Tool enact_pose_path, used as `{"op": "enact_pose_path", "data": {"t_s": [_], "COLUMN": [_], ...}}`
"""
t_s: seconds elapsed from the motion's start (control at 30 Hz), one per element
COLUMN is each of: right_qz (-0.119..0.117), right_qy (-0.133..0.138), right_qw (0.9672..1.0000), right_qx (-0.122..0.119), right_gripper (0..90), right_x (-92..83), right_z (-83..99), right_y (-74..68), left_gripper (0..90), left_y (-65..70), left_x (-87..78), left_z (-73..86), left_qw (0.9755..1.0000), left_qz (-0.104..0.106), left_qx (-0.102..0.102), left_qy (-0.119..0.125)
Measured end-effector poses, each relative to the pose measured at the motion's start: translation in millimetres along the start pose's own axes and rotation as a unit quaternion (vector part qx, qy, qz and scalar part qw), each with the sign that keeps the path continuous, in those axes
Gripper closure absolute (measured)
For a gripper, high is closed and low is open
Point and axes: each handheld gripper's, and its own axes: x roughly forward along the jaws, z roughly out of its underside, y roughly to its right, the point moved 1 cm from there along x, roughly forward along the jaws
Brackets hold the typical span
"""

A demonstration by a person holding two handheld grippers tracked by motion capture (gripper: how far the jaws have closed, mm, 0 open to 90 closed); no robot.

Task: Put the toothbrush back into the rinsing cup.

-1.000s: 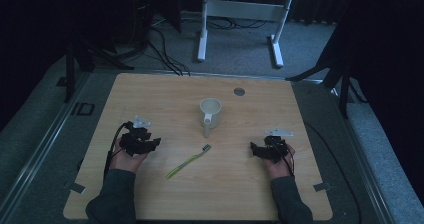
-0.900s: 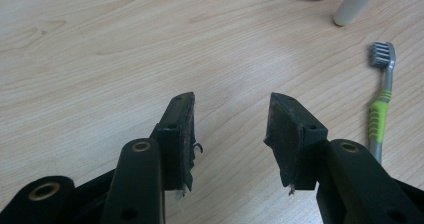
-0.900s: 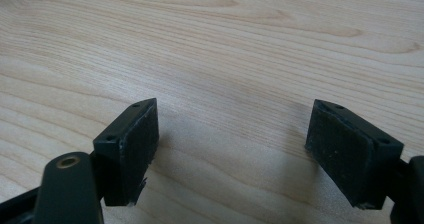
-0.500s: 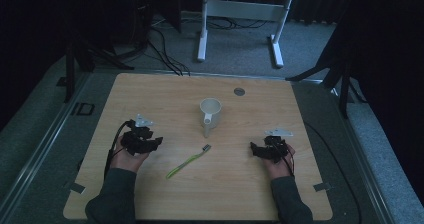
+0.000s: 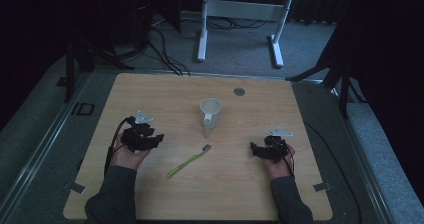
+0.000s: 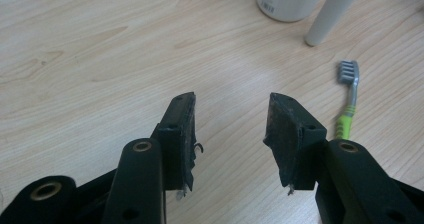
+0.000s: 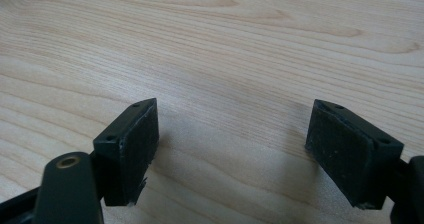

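Toothbrush (image 5: 189, 161) lies flat at the centre of the high view, bristle head toward the white mug (image 5: 210, 113) just above it, the two close but apart. The left gripper (image 5: 143, 136), left of centre, has its jaws apart and empty; the right gripper (image 5: 267, 150), right of centre, is spread wider over bare table (image 5: 165, 91). The handle looks thin and low, so jaws closing on it may skid it aside or scrape the wood. A reach past the head risks knocking the mug.
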Motion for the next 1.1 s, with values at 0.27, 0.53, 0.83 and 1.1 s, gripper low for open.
{"op": "enact_pose_path", "data": {"t_s": [0.27, 0.53, 0.83, 1.1], "right_qz": [0.0, 0.0, 0.0, 0.0], "right_qy": [0.0, 0.0, 0.0, 0.0], "right_qw": [1.0, 1.0, 1.0, 1.0], "right_qx": [0.0, 0.0, 0.001, 0.0], "right_gripper": [20.8, 20.8, 20.8, 20.7], "right_x": [0.0, 0.0, 0.2, 0.3], "right_z": [0.0, 0.0, -0.2, -0.2], "right_y": [0.0, 0.0, -0.2, -0.3], "left_gripper": [55.2, 55.4, 56.0, 56.3], "left_y": [2.4, 4.9, 5.8, 10.0], "left_x": [-2.6, -3.8, -6.4, -6.8], "left_z": [-5.8, -11.4, -16.1, -22.7], "left_qw": [1.0, 0.9999, 0.9999, 0.9998], "left_qz": [0.002, 0.0, 0.003, 0.005], "left_qx": [0.004, 0.009, 0.009, 0.015], "left_qy": [-0.001, -0.005, -0.008, -0.015]}}
